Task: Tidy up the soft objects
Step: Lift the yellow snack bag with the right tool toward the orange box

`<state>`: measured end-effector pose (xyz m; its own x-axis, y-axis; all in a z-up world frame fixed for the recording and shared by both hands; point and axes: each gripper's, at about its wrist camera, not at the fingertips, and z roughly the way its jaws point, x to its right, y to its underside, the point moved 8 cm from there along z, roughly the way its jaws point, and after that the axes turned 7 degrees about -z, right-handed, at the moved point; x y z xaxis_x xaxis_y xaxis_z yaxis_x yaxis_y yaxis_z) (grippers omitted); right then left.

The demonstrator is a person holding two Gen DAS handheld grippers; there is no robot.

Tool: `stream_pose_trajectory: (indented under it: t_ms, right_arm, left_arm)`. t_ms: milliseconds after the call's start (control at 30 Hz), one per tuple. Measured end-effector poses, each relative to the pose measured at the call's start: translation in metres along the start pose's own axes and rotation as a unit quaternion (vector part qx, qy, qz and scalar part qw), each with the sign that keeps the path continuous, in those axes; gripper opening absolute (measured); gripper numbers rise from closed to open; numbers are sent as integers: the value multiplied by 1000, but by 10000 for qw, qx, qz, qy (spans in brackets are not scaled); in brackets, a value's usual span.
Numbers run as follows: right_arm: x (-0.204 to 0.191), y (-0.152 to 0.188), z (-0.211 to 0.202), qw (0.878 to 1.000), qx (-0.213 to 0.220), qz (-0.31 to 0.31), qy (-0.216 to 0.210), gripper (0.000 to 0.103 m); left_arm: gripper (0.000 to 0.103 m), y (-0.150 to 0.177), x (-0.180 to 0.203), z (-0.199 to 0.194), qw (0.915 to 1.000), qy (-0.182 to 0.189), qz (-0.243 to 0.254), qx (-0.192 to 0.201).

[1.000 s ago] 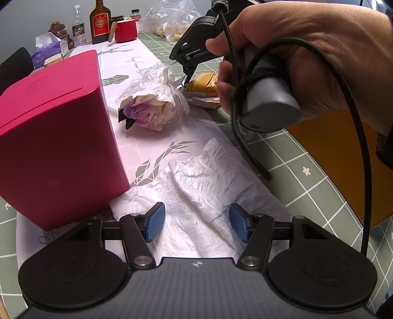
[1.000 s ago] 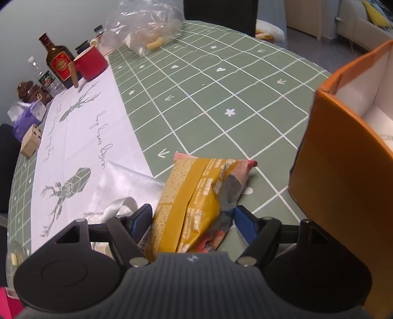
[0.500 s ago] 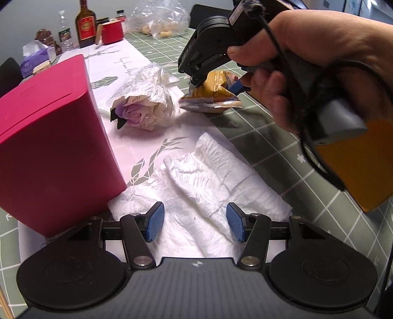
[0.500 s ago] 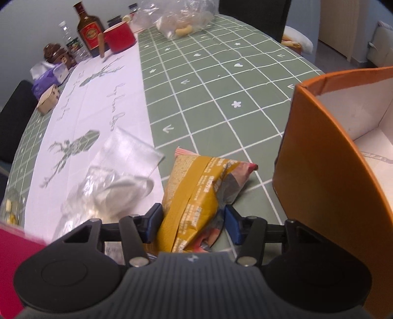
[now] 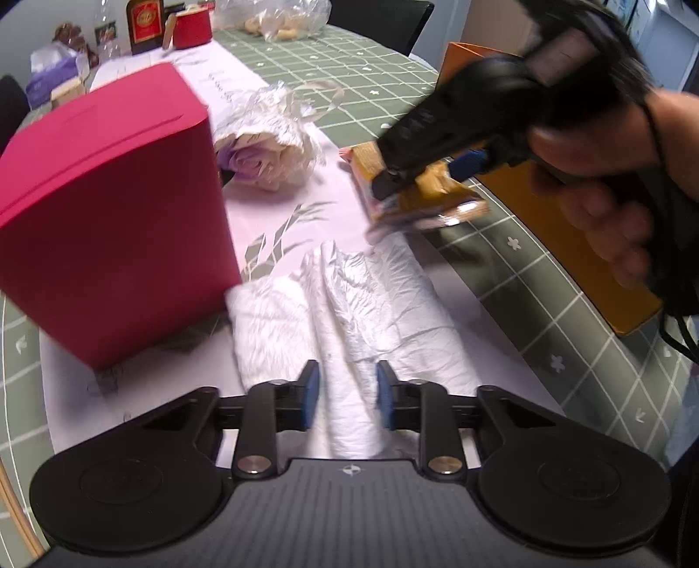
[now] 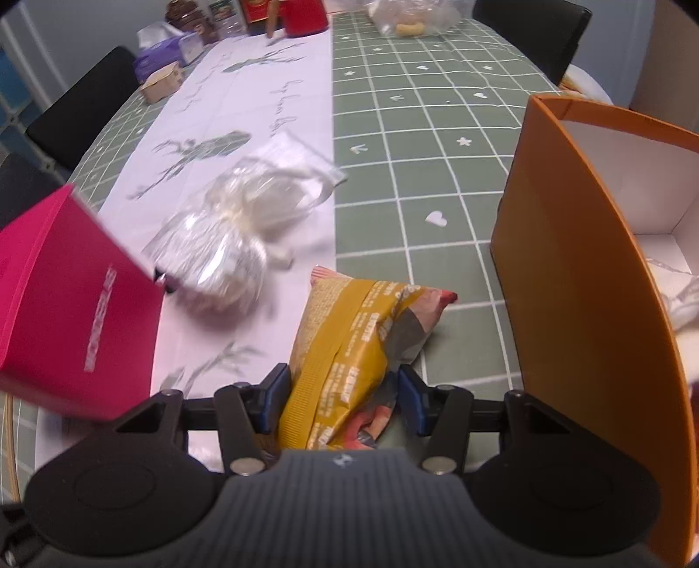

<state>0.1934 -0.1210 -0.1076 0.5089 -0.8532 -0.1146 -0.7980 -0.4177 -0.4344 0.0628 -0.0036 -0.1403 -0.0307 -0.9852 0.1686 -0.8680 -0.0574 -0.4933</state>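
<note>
My left gripper [image 5: 345,400] is shut on a fold of the white crumpled cloth [image 5: 371,297] lying on the table runner. My right gripper [image 6: 343,400] is shut on a yellow snack bag [image 6: 358,332] and holds it just above the table; the bag also shows in the left wrist view [image 5: 419,196] under the right gripper [image 5: 419,179]. A cellophane-wrapped flower bundle [image 5: 266,148] lies beyond the cloth and also shows in the right wrist view [image 6: 236,236]. A red box [image 5: 109,209] stands to the left and an open orange box [image 6: 581,279] to the right.
At the far end of the table stand a red pot [image 5: 190,28], a brown bottle [image 5: 144,24], a tissue pack [image 5: 50,74] and a clear bag of snacks [image 5: 275,17]. Black chairs [image 6: 533,30] surround the green checked table [image 6: 415,144].
My left gripper has closed on a fold of the white cloth. My right gripper has lifted the snack bag and swung it nearer, towards the orange box.
</note>
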Motion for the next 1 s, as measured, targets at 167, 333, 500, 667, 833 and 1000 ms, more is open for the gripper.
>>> stream_pose_trajectory:
  t_ms: [167, 333, 500, 667, 833, 1000]
  right_arm:
    - [-9, 20, -18, 9975, 23, -703, 65, 52]
    - [-15, 40, -32, 9898, 49, -1416, 129, 52]
    - [-14, 54, -37, 9850, -17, -1726, -9, 52]
    - [-12, 61, -39, 9833, -110, -1801, -227, 52]
    - [-14, 67, -42, 9809, -173, -1895, -411, 52]
    - [-14, 71, -42, 9794, -201, -1946, -498, 52]
  left_arm:
    - [33, 7, -6, -5, 10000, -92, -10, -5]
    - [79, 12, -4, -16, 9972, -621, 282, 322]
    - [89, 13, 10, -20, 9904, -847, 902, 618]
    - [89, 13, 20, 1, 9882, -480, 1422, 292]
    - [90, 9, 13, 4, 9878, 64, 1545, -162]
    - [98, 21, 25, 7, 9775, 637, 1953, -468]
